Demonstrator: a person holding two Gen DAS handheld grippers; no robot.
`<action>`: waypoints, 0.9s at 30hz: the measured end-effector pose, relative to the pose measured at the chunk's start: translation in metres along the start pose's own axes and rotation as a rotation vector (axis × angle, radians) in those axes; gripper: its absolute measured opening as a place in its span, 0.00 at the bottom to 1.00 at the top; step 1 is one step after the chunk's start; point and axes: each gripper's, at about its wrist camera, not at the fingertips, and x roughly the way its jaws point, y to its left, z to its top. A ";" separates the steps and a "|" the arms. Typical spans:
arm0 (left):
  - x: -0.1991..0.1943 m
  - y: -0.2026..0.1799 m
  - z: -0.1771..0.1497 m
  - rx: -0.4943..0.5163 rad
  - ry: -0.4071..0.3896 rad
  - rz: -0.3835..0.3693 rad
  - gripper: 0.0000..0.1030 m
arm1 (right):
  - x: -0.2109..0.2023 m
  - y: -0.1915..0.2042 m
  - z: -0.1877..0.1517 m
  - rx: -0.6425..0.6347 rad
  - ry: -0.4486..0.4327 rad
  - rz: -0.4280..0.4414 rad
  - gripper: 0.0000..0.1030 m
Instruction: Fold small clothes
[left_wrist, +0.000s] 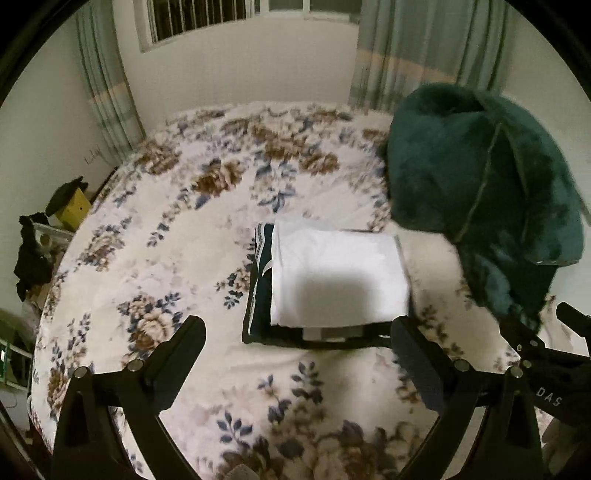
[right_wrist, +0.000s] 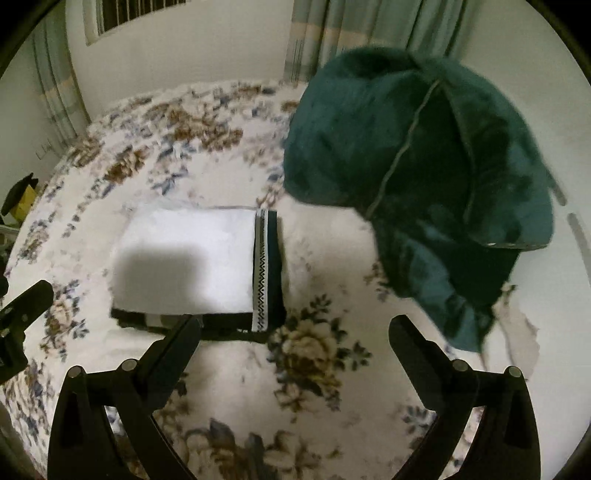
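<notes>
A folded white garment (left_wrist: 338, 275) lies on top of a folded dark garment with a patterned white band (left_wrist: 260, 291) on the floral bed (left_wrist: 147, 240). The stack also shows in the right wrist view, white piece (right_wrist: 184, 258) over the dark piece (right_wrist: 269, 266). My left gripper (left_wrist: 297, 350) is open and empty just in front of the stack. My right gripper (right_wrist: 295, 350) is open and empty, the stack to its front left. It shows in the left wrist view at the right edge (left_wrist: 554, 350).
A large dark green plush cushion (left_wrist: 487, 192) stands on the bed at the right, close behind the stack; it also shows in the right wrist view (right_wrist: 424, 177). Curtains and a window are behind. Clutter and a yellow box (left_wrist: 74, 206) sit beside the bed's left edge.
</notes>
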 end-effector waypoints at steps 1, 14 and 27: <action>-0.020 -0.002 -0.002 0.000 -0.017 -0.003 1.00 | -0.021 -0.005 -0.004 0.004 -0.020 -0.004 1.00; -0.215 -0.019 -0.045 0.012 -0.198 0.020 1.00 | -0.285 -0.051 -0.067 0.024 -0.249 0.011 1.00; -0.315 -0.019 -0.089 -0.002 -0.265 0.034 1.00 | -0.455 -0.072 -0.138 0.014 -0.405 0.059 1.00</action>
